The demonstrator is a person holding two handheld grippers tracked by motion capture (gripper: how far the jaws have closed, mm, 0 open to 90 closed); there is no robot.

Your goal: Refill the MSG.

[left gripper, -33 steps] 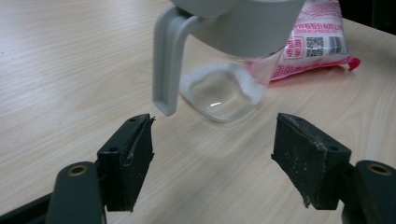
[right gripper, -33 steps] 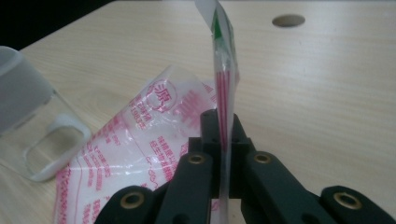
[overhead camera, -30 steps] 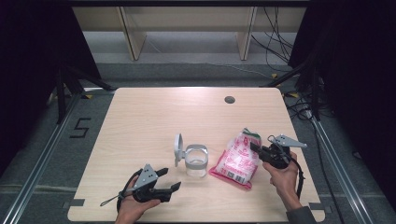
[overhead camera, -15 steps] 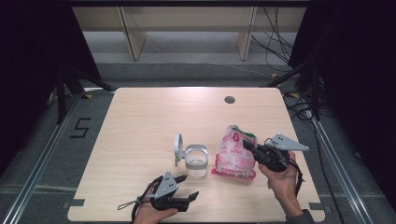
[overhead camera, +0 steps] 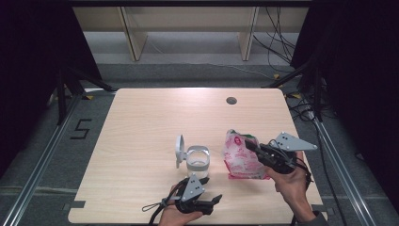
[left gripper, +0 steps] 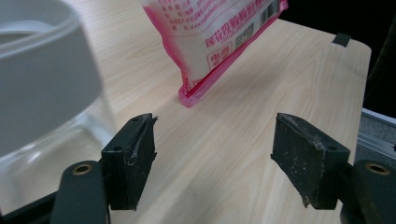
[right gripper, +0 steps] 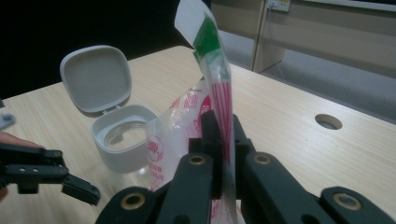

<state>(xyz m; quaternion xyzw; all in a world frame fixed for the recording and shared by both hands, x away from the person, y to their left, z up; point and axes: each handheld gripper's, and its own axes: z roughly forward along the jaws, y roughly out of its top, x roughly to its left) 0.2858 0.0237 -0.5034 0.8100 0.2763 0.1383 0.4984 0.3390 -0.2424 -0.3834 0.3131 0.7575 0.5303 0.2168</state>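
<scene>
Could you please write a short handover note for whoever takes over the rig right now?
Right gripper: shut on the pink-and-white bag, pinching it near the top and holding it upright, its bottom edge at the table.
Left gripper: open, holding nothing, near the front edge of the table beside the clear jar.
Jar: upright at mid-table, its grey hinged lid flipped open; the bag stands just to its right.
Done: jar opened, bag gripped and stood up.
Left, probably: steady the jar with the left gripper, then bring the bag over it; whether the bag is already opened cannot be told.
</scene>
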